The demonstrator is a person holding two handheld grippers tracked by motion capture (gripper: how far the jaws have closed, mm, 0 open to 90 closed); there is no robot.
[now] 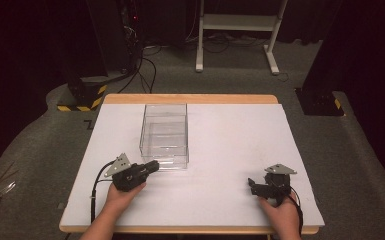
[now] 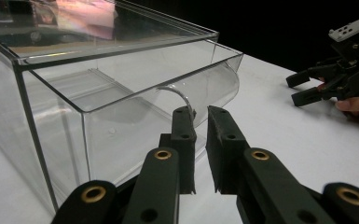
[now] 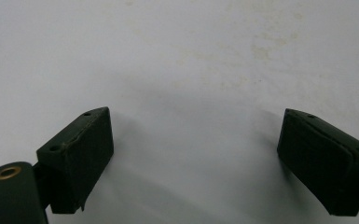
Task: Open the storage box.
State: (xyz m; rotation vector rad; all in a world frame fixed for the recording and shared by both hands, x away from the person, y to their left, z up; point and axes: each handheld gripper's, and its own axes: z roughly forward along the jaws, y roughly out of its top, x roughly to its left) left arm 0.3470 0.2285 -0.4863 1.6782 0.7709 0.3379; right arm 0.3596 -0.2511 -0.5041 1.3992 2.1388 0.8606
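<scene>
Left gripper [image 2: 200, 116] is sitting nearly closed at the near front wall of the clear, glossy rectangular plastic box [image 1: 164, 134]; right gripper [image 3: 193, 154] is gaping wide over the matte white worktop [image 1: 230, 150].

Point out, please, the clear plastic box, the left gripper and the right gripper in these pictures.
clear plastic box [image 1: 163, 131]: high view, on its see-through side wall.
left gripper [image 2: 200, 135]: left gripper view, midway between the tips of its nearly closed fingers.
right gripper [image 3: 193, 149]: right gripper view, midway between its wide-apart fingers.
</scene>
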